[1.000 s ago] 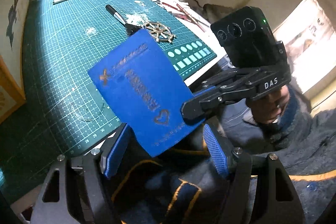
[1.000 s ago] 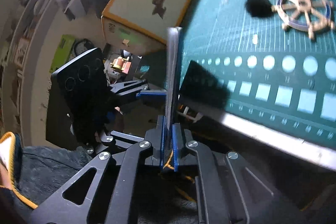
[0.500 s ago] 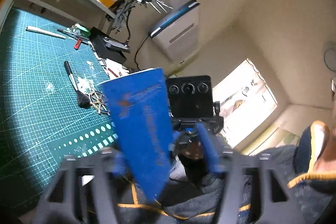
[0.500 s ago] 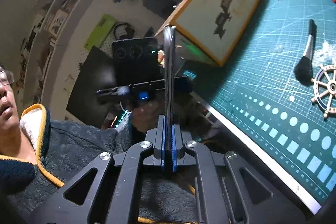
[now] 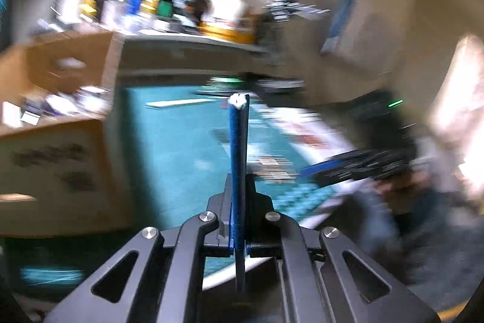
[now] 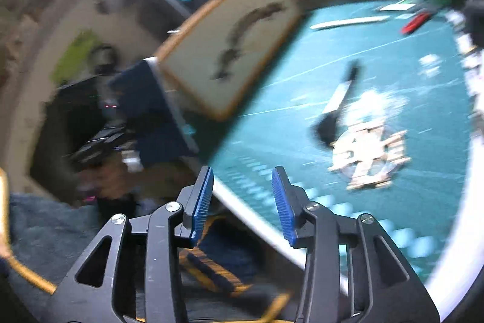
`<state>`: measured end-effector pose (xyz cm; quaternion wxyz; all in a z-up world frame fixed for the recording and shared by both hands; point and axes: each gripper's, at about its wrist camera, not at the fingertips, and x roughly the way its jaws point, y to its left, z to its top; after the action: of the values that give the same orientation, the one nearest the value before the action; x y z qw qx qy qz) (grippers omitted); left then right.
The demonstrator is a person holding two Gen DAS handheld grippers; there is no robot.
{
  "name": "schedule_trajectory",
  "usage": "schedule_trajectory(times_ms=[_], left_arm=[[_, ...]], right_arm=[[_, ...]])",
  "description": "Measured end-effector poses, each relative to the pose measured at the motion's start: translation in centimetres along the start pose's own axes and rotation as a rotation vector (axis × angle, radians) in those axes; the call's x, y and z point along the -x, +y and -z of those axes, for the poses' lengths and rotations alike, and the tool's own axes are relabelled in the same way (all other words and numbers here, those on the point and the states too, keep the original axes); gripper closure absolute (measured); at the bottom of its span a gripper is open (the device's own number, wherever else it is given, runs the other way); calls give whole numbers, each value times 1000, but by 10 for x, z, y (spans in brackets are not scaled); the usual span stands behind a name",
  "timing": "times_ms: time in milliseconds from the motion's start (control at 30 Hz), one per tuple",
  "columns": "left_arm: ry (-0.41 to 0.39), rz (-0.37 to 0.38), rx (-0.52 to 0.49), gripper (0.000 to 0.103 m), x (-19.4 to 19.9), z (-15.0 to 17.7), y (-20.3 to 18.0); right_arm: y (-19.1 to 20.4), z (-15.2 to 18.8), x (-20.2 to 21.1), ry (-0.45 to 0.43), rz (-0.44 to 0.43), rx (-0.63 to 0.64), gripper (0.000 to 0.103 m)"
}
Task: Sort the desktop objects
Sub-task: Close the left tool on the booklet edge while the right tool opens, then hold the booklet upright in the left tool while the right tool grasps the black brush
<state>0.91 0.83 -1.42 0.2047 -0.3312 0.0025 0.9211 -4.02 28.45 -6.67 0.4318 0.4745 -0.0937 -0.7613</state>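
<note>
Above the green mat [image 5: 169,147], left gripper [image 5: 239,220] jaws clamped on blue booklet [image 5: 238,141]; right gripper [image 6: 243,202] jaws opening, empty.

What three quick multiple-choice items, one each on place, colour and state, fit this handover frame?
1. Where is the blue booklet?
A. flat on the green cutting mat
B. edge-on between the left gripper's pads
C. inside the cardboard box

2. What colour are the right gripper's pads?
A. blue
B. red
C. white

3. What is between the right gripper's pads?
A. the booklet
B. the brush
C. nothing

Key: 1 B, the left gripper is shut on the booklet, which stands upright above the cutting mat. 2 A, both ribbed pads are blue. 3 C, the right gripper is opening with only the mat edge behind the gap; the brush lies on the mat by the wooden ship's wheel.
</note>
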Motion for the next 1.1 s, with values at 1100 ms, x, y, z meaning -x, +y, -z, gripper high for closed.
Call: schedule_trajectory(times_ms=[1100], left_arm=[[40, -281, 44, 99, -59, -31, -23]], right_arm=[[-44, -96, -118, 197, 592, -4, 76]])
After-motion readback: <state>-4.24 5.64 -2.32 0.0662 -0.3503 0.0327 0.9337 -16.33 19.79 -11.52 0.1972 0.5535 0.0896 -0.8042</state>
